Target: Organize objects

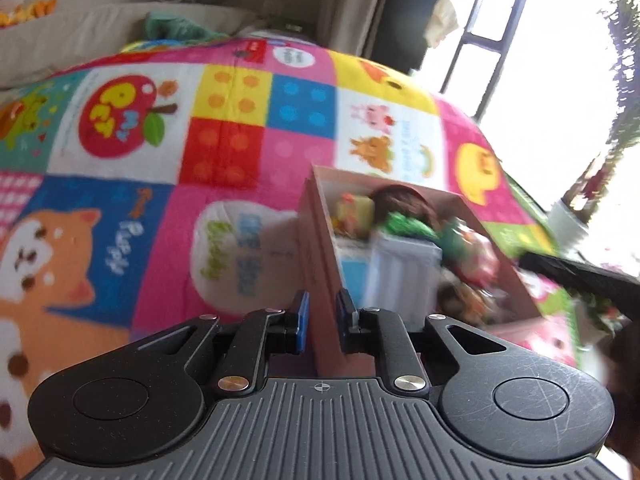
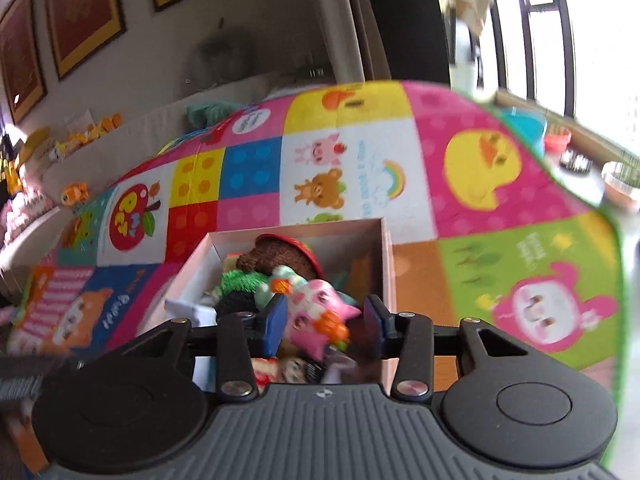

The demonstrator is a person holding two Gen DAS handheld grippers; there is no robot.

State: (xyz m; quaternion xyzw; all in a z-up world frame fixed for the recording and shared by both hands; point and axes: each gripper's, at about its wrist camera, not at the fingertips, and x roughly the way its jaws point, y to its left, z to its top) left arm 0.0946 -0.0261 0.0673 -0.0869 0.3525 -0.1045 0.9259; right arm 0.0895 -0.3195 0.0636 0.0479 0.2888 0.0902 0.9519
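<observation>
A pink cardboard box [image 1: 320, 264] full of small toys sits on a colourful patchwork play mat [image 1: 224, 128]. My left gripper [image 1: 322, 312] is shut on the box's left wall, one pad on each side. In the right wrist view the same box [image 2: 390, 264] holds a brown knitted toy [image 2: 276, 258], a green fuzzy toy [image 2: 240, 280] and a pink pig toy [image 2: 316, 316]. My right gripper [image 2: 326, 322] is open above the box, its blue pads either side of the pink pig toy without closing on it.
The mat [image 2: 500, 264] covers a raised surface with a green edge at right. A beige sofa [image 1: 60, 36] with small toys stands behind. Windows and plant pots [image 2: 620, 184] lie to the right. Framed pictures [image 2: 80, 12] hang on the wall.
</observation>
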